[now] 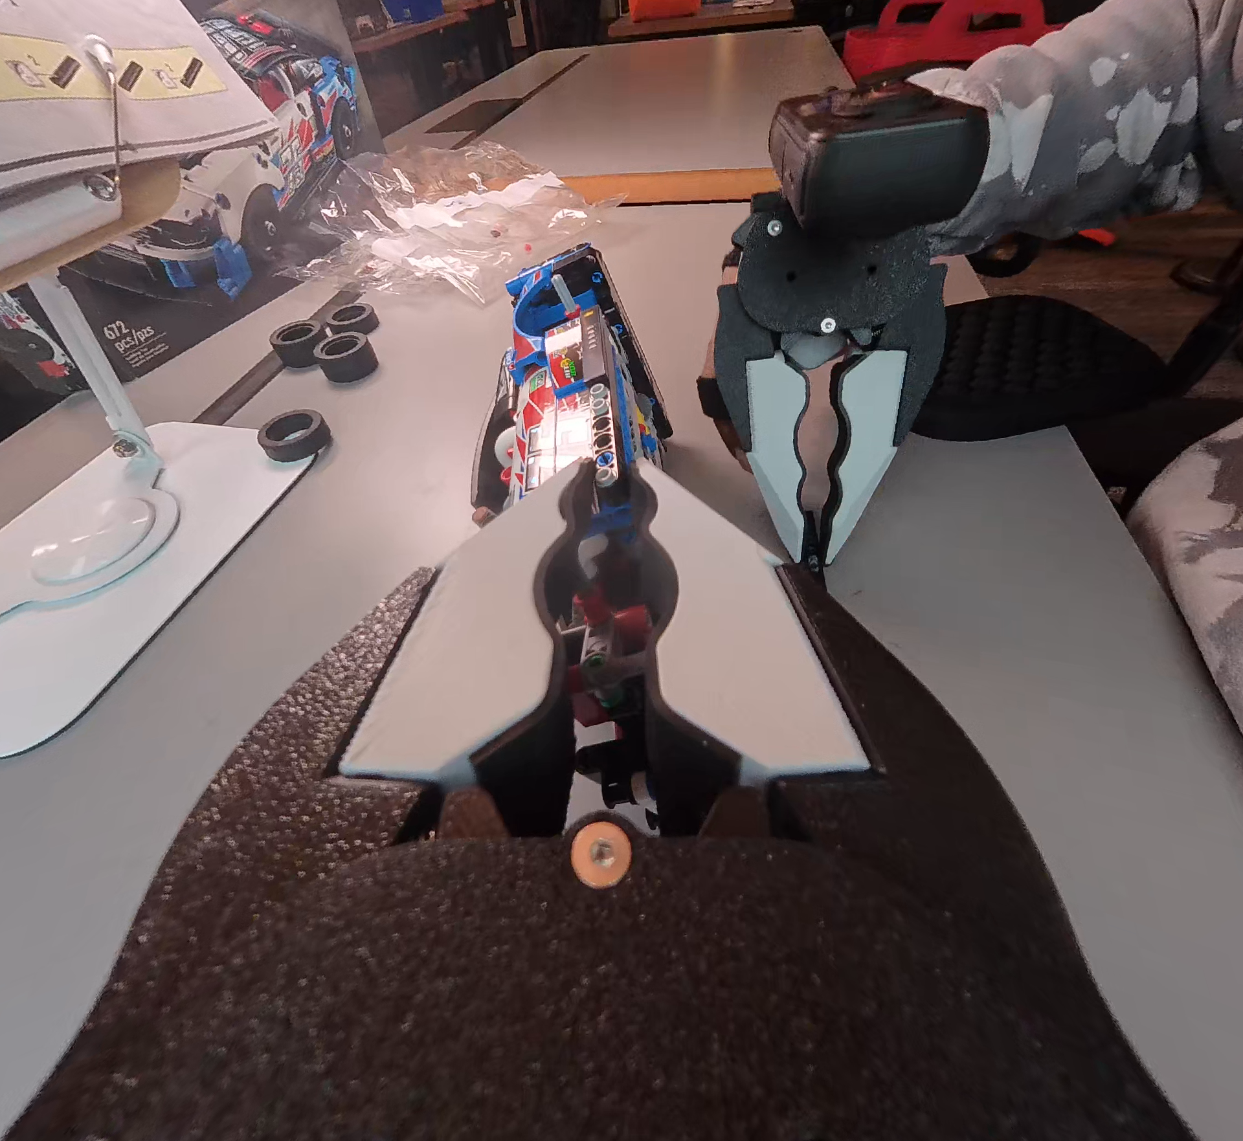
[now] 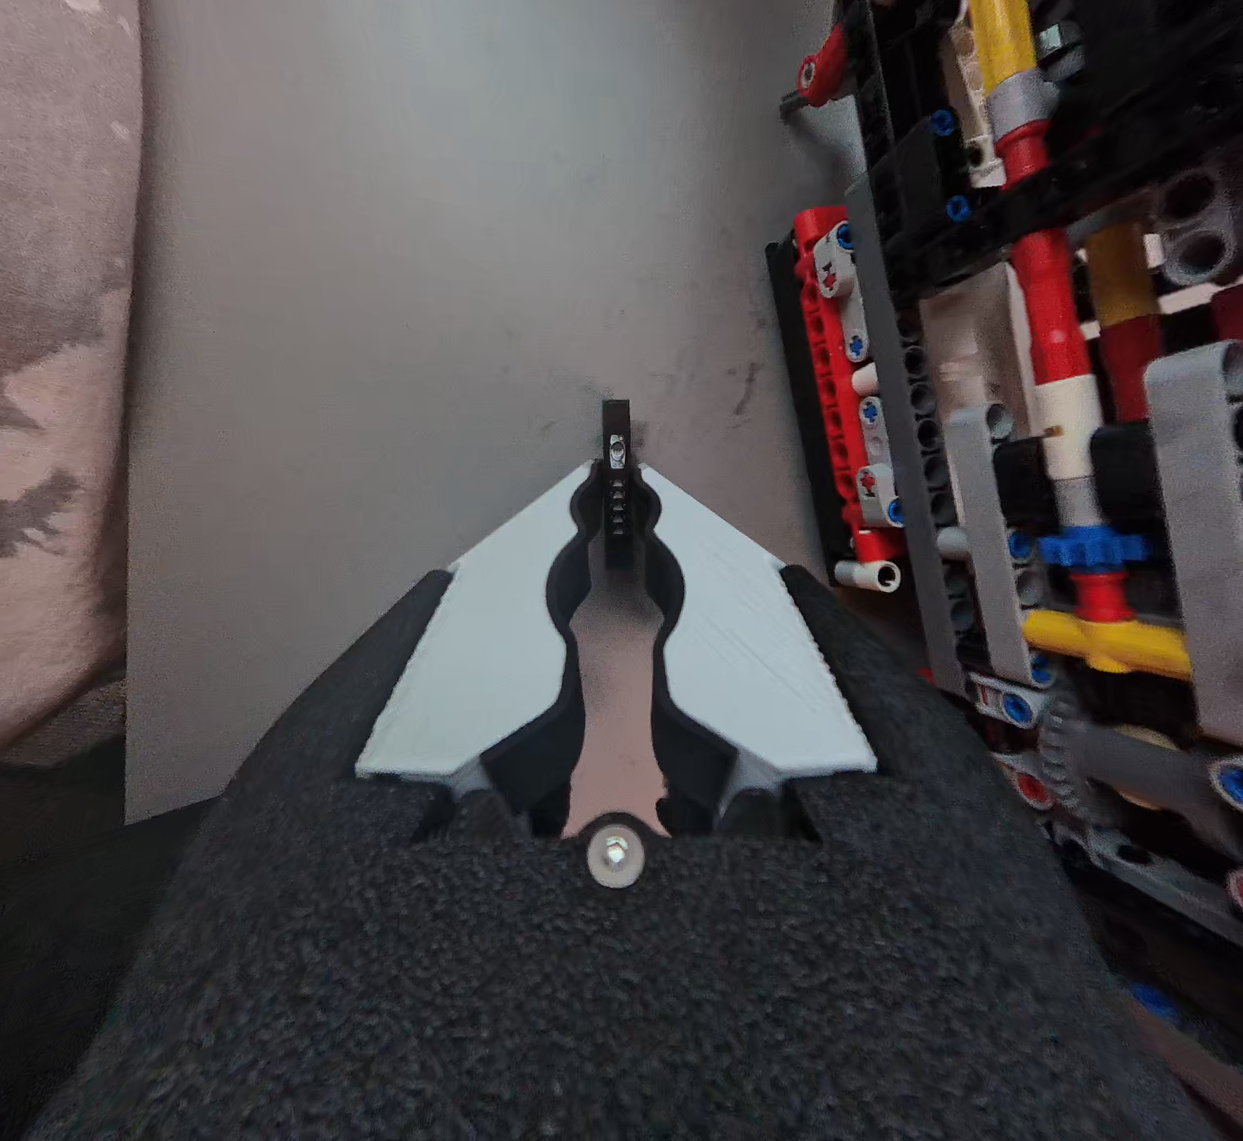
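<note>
A part-built toy brick car (image 1: 572,382), blue, red, white and black, lies on its side on the grey table (image 1: 377,571). My left gripper (image 1: 609,470) is shut on its near end. My right gripper (image 2: 615,466) is shut on a small black toothed brick piece (image 2: 615,436) whose tip rests on the table. It also shows in the left wrist view (image 1: 815,554), pointing down just right of the car. The car's underside (image 2: 1049,369) with red, yellow and grey parts fills the right of the right wrist view.
Several loose black tyres (image 1: 336,339) lie left of the car. A white stand (image 1: 134,490) holds an instruction booklet (image 1: 101,53) at the left, with the set's box (image 1: 255,120) behind. Crumpled clear bags (image 1: 430,214) lie beyond the car. A person's patterned sleeve (image 1: 1110,113) is at the right. The grippers' ends are close to 15 cm from one another.
</note>
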### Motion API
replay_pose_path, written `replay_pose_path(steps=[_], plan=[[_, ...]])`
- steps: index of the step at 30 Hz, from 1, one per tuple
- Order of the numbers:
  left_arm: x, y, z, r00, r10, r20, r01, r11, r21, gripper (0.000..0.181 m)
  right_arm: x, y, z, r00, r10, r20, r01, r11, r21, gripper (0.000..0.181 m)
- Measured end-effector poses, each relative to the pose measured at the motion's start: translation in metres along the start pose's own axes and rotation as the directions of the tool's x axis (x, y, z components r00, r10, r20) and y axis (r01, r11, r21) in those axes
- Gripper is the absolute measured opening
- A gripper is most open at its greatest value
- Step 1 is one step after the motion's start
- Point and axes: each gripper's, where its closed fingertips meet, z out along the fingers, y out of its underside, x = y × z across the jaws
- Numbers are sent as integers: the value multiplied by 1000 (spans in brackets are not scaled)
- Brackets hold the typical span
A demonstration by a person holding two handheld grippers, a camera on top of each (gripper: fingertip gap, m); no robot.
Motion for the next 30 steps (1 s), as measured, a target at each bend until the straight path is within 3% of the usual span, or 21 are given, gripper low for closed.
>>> replay_pose_path(steps=[1,4,7,10,13,20,28,30], plan=[[0,0,0,1000,2,1,-2,1000,0,10,0,1,1,1000,-13,-5,13,1000,-10,15],[1,0,0,1000,9,1,-9,1000,-2,10,1,-21,-27,999,-40,23,39,998,59,23],[2,-1,1,1000,17,-3,-17,1000,-4,10,22,-65,-91,999,-51,-5,51,974,220,22],[3,-1,1,1000,22,-4,-22,1000,-7,10,61,-75,-129,990,-82,-111,100,980,170,21],[4,-1,1,999,38,-3,-38,999,-16,10,78,-73,-126,995,-87,-57,92,992,82,19],[8,-2,3,995,95,7,-95,994,-51,10,74,-68,-101,987,-131,94,134,991,-20,8],[13,-3,4,993,119,0,-119,990,-72,10,69,-70,-106,979,-75,189,59,994,88,7],[15,-3,3,993,115,-14,-116,991,-70,9,70,-90,-125,974,-36,226,-17,974,228,7]])
